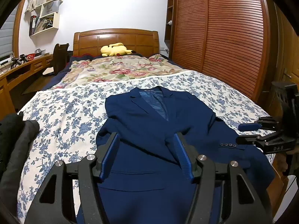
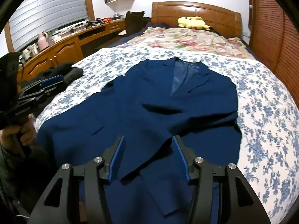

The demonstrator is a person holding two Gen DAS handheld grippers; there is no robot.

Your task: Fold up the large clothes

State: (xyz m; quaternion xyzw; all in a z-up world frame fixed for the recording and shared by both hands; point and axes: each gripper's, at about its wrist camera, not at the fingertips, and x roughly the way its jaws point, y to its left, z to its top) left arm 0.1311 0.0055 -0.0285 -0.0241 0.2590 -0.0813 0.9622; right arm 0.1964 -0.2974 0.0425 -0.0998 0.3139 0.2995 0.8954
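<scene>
Jacket [image 1: 149, 123] on bed [image 1: 61, 115], sleeves crossed over front; body fold pending. Both grippers' fingers [image 1: 184, 156] apart, empty, cloth beneath.

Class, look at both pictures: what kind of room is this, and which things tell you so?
A bedroom: a bed with a wooden headboard, a louvred wardrobe, and a desk along the window wall.
</scene>
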